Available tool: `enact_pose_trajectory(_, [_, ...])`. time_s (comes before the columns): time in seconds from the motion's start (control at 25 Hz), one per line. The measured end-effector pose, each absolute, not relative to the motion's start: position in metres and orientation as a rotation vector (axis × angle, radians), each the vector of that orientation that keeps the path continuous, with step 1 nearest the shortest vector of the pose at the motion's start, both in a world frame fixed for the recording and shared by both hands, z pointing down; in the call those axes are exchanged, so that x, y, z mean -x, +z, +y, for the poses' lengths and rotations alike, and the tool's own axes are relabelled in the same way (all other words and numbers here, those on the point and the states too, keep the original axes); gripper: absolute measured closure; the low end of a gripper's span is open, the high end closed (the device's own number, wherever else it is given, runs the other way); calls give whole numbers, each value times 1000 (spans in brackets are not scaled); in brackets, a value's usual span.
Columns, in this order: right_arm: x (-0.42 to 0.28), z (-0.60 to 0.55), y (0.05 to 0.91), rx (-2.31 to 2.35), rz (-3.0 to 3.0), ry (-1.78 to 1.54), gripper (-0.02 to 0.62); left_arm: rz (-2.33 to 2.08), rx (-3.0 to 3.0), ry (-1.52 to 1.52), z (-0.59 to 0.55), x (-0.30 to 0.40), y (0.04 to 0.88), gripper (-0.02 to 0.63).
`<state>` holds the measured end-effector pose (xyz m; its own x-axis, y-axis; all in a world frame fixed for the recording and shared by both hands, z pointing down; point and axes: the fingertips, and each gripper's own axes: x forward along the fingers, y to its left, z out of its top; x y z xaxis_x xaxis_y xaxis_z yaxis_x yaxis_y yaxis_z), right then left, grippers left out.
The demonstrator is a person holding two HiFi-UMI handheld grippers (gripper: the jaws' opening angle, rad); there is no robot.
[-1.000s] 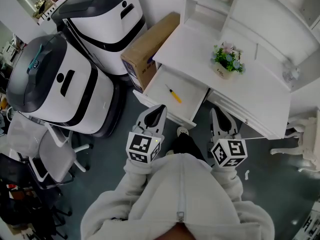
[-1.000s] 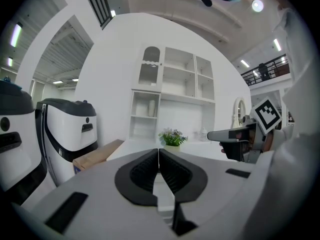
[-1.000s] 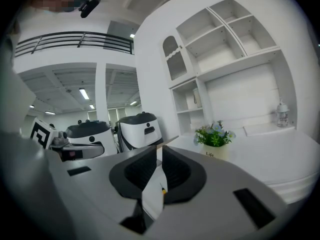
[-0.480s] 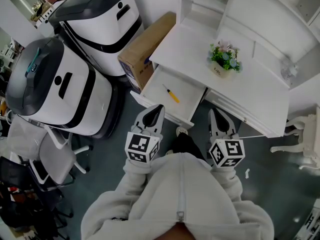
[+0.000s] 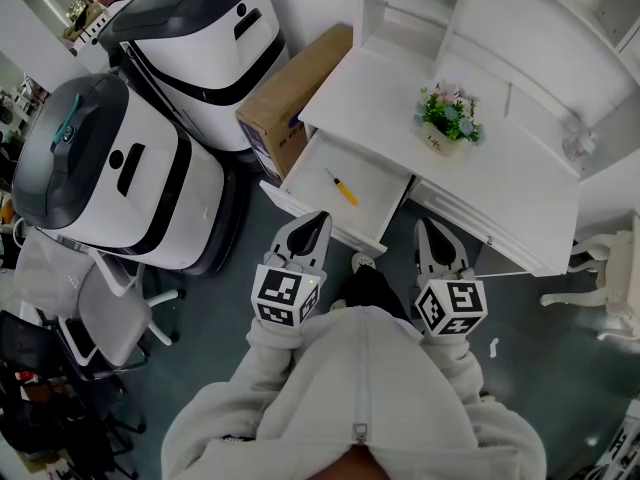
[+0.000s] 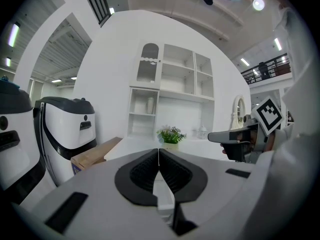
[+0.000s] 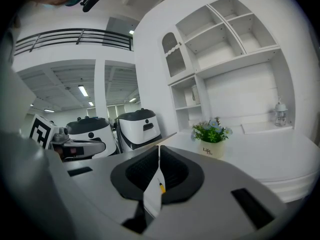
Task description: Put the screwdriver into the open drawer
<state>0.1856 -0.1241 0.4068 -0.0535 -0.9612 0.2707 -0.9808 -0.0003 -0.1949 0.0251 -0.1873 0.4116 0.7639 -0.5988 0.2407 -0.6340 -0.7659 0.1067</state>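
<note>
The screwdriver [image 5: 343,188], yellow-handled with a thin dark shaft, lies loose on the floor of the open white drawer [image 5: 375,173] in the head view. Both grippers hover in front of the drawer, pulled back from it. My left gripper [image 5: 312,226] is at the drawer's front edge with its jaws together and nothing between them. My right gripper [image 5: 431,230], off the drawer's right corner, is shut and empty too. In the right gripper view the pads meet [image 7: 159,149], and the screwdriver [image 7: 161,186] shows below them. The left gripper [image 6: 159,151] is shut in its own view.
The white desk [image 5: 500,183] carries a small potted plant [image 5: 445,118] and has shelves behind it. A cardboard box [image 5: 290,93] leans at the desk's left end. Two large white machines [image 5: 120,168] [image 5: 210,38] stand to the left, with an office chair [image 5: 100,318] below them.
The head camera has shifted slightly. The right gripper's jaws look a touch closer together. Both hands and the screwdriver stay where they were.
</note>
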Motion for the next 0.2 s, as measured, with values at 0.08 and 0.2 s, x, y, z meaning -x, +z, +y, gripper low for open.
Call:
enact_pose_trajectory(0.08, [-185, -124, 407, -2120, -2175, 513, 558, -979, -2776, 284, -188, -25, 412, 588])
enact_pose_trajectory(0.2, [-187, -123, 408, -2126, -2167, 513, 558, -975, -2774, 281, -190, -26, 413, 588])
